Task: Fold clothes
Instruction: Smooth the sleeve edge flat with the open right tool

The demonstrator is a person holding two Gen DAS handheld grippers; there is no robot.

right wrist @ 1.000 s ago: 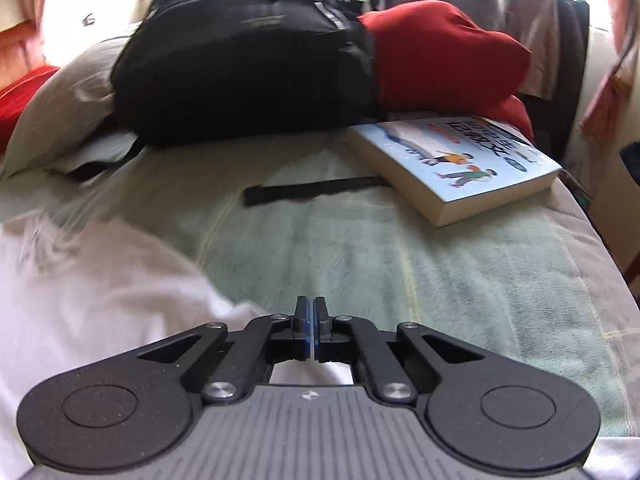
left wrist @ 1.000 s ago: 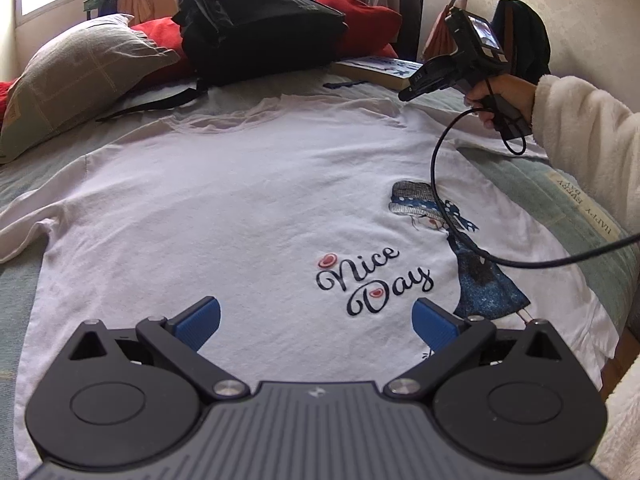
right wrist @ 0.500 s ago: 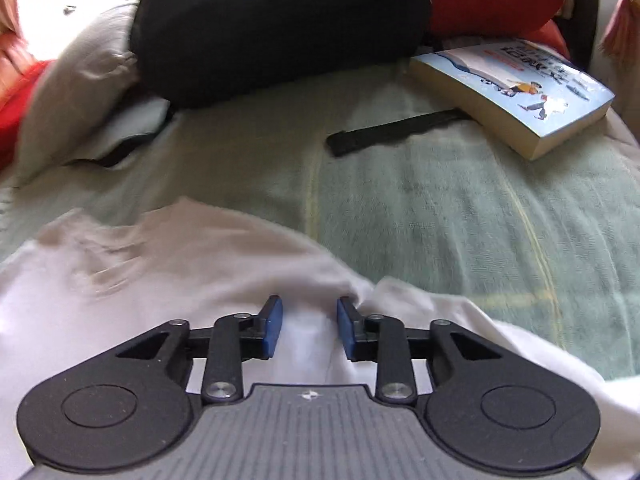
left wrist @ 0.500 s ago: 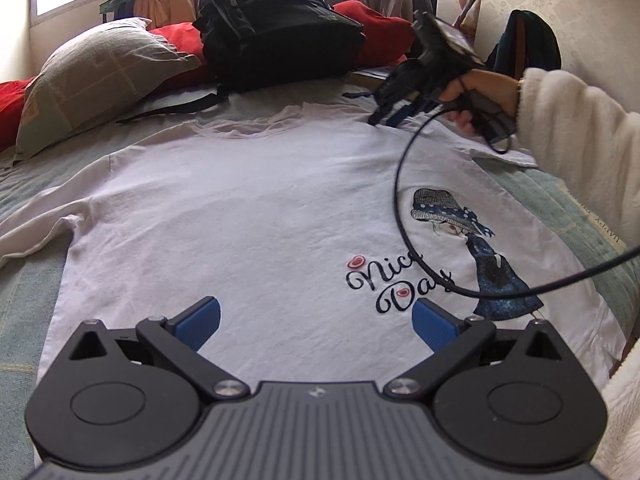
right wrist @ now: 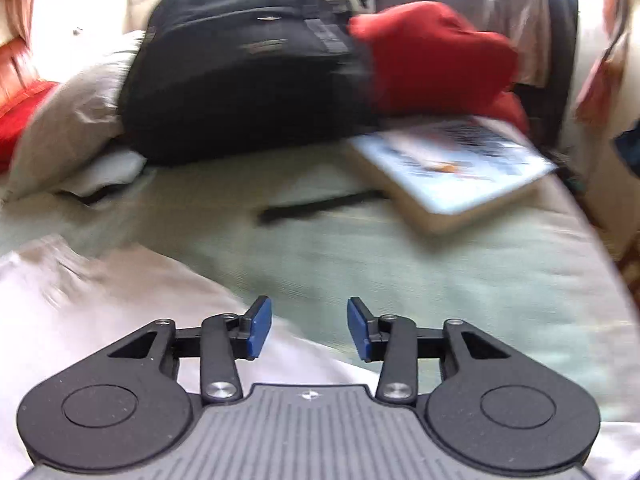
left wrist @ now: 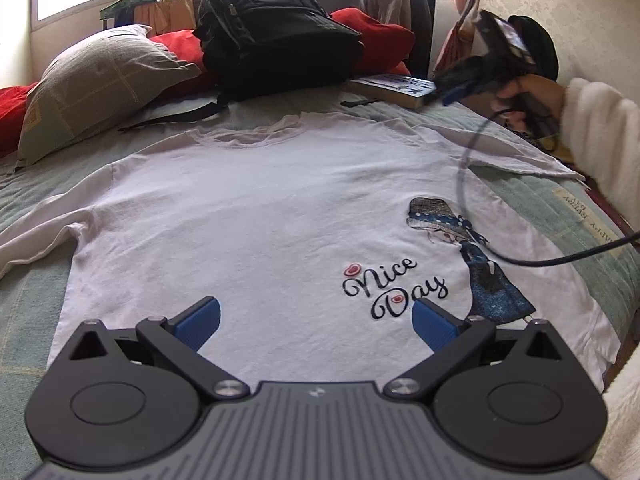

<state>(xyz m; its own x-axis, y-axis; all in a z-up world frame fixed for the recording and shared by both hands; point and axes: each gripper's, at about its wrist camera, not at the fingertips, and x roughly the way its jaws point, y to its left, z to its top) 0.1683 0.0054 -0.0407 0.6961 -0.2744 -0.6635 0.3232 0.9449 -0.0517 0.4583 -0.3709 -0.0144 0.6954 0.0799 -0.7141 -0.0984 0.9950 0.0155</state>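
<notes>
A white T-shirt (left wrist: 248,216) with a "Nice Day" print lies flat, front up, on the green bedspread (left wrist: 592,216). My left gripper (left wrist: 316,322) hovers wide open above the shirt's lower hem, holding nothing. In the left wrist view, a hand in a white fleece sleeve holds my right gripper (left wrist: 450,94) above the shirt's right shoulder. In the blurred right wrist view that gripper (right wrist: 307,328) is open and empty over the edge of the white shirt (right wrist: 100,304).
A black backpack (left wrist: 276,40), a grey pillow (left wrist: 100,84) and red cushions (left wrist: 376,36) crowd the head of the bed. A book (right wrist: 452,164) and a black strap (right wrist: 320,206) lie beyond the collar. A black cable (left wrist: 560,258) trails over the print.
My right gripper went from shut to open, let go of the shirt and lifted away to the right. The left gripper drew back a little, still open.
</notes>
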